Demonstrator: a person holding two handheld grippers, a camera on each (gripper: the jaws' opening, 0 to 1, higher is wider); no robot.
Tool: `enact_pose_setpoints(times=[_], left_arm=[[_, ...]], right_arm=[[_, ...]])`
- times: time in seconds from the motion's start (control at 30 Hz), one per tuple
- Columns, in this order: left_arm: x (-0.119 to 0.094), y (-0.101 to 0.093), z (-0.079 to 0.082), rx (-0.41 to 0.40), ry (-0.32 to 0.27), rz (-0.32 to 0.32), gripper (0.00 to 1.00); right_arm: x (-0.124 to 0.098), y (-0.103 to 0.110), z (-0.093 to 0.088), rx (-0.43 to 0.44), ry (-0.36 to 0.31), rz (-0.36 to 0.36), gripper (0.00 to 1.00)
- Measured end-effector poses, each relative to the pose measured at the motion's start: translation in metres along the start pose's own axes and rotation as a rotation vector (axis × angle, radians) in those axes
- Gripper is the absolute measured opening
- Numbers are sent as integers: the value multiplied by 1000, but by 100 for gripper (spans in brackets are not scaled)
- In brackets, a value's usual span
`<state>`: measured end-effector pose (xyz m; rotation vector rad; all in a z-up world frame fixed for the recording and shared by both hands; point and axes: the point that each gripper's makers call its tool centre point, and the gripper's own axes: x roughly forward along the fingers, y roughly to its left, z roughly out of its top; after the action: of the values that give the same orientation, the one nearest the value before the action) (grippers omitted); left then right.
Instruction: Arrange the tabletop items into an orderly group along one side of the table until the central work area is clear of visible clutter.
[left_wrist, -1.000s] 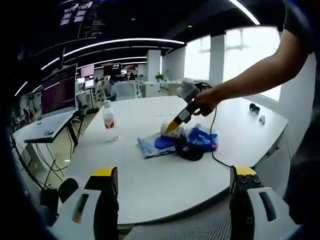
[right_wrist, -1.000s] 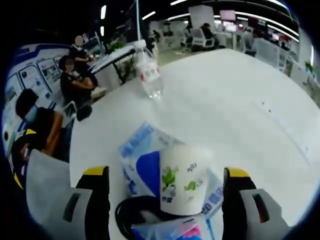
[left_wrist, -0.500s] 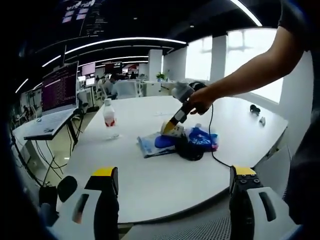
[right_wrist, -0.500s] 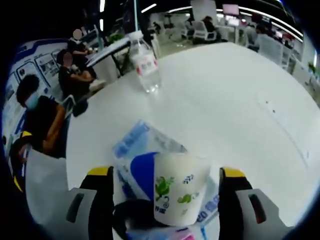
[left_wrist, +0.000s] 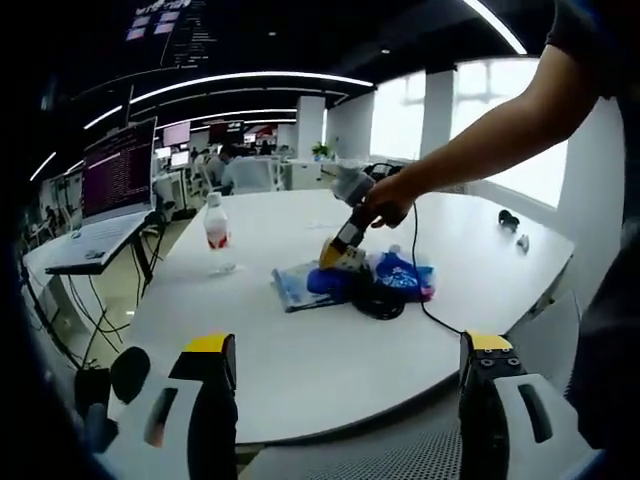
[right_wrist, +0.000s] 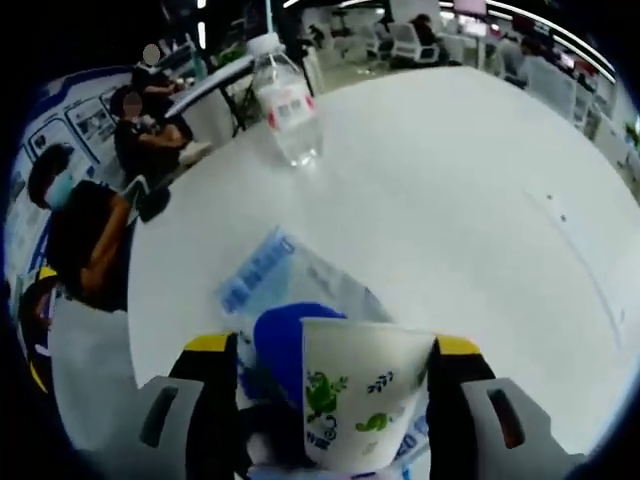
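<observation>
A white paper cup (right_wrist: 365, 390) with green cartoon prints stands between the jaws of my right gripper (right_wrist: 333, 345); the right jaw is at its side and a gap remains on the left. The cup rests among a blue-and-white packet (right_wrist: 255, 275), a blue item (right_wrist: 285, 335) and a black cable coil (left_wrist: 380, 300). In the left gripper view a person's arm holds the right gripper (left_wrist: 345, 240) down over the cup (left_wrist: 347, 262). My left gripper (left_wrist: 348, 345) is open at the table's near edge, holding nothing.
A water bottle (left_wrist: 215, 235) (right_wrist: 285, 110) stands apart on the white table (left_wrist: 300, 350). A blue bag (left_wrist: 405, 275) lies beside the pile. Small dark items (left_wrist: 510, 215) sit at the far right edge. A laptop (left_wrist: 110, 190) stands on a side stand; people sit beyond (right_wrist: 80, 230).
The right gripper has moved in closer around the cup and its jaws have narrowed. The left gripper view has barely shifted.
</observation>
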<state>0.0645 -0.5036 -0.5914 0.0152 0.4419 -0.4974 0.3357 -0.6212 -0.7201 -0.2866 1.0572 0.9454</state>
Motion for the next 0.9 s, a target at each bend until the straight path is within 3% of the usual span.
enact_pose_setpoints(times=[0.27, 0.47, 0.63, 0.9], left_arm=[[1, 2, -2, -3, 8, 1, 92], [1, 1, -3, 2, 12, -2, 92], [0, 1, -2, 1, 9, 1, 92], [-1, 1, -4, 4, 14, 5, 92]], right_arm=[[-1, -3, -2, 17, 29, -13, 62], [-4, -3, -2, 18, 43, -15, 61], [-4, -6, -2, 17, 59, -30, 50], [-4, -7, -4, 26, 89, -47, 46]])
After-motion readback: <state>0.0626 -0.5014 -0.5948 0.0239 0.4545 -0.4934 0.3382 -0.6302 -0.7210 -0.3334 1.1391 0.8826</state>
